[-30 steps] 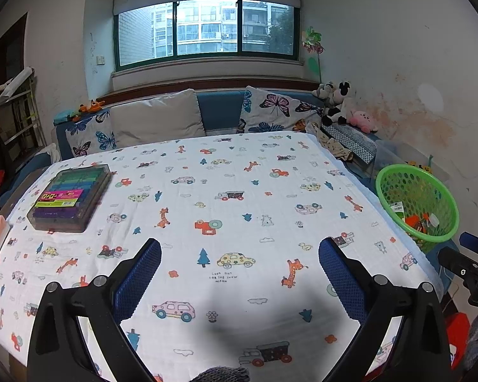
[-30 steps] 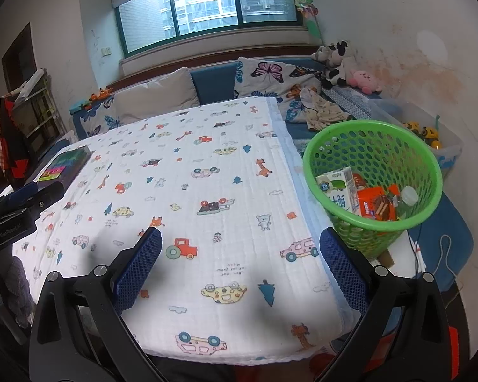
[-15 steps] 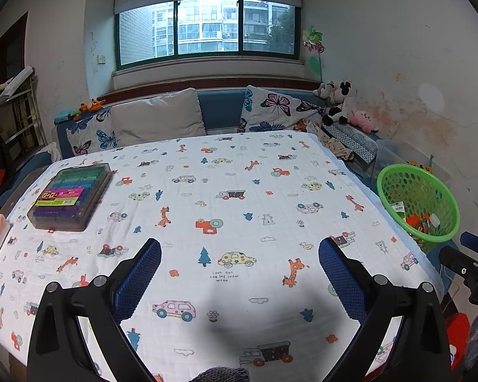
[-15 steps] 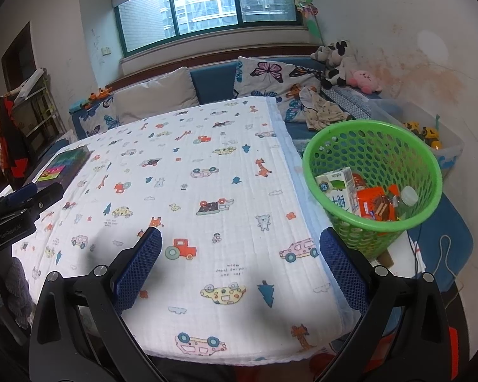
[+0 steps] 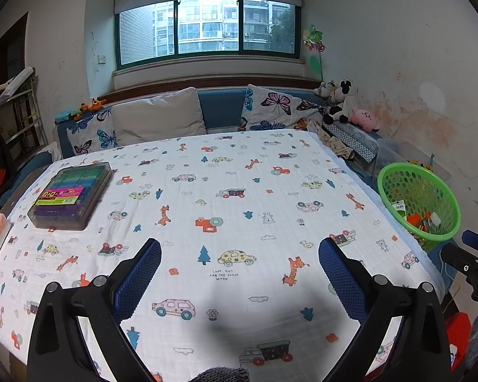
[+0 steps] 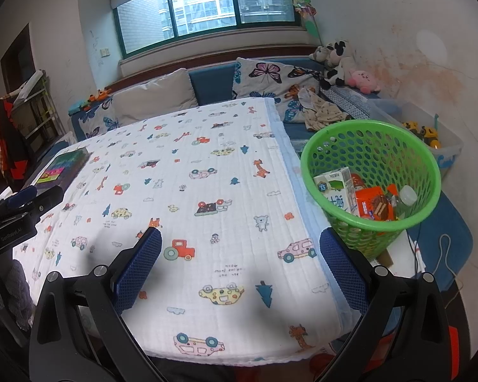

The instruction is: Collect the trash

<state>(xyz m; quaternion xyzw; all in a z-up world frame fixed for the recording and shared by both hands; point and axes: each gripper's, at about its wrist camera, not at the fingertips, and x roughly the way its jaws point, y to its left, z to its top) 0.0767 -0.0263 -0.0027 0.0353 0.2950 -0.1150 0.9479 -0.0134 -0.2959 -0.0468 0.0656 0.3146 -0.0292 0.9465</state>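
Trash in green basket (image 6: 371, 146) beside table edge (image 6: 290, 146), both tools spread, empty

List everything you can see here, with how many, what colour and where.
basket: one, green, right of the table
milk carton: one, white and green, in the basket
snack packet: one, orange, in the basket
bottle: one, clear with white cap, in the basket
marker box: one, multicoloured, table's far left
tablecloth: one, white with cartoon prints, covering the table
cushions: several, beige and butterfly-print, on the sofa
plush toys: several, black-white and pink, right of the sofa
left gripper: one, black with blue fingers, open
right gripper: one, black with blue fingers, open
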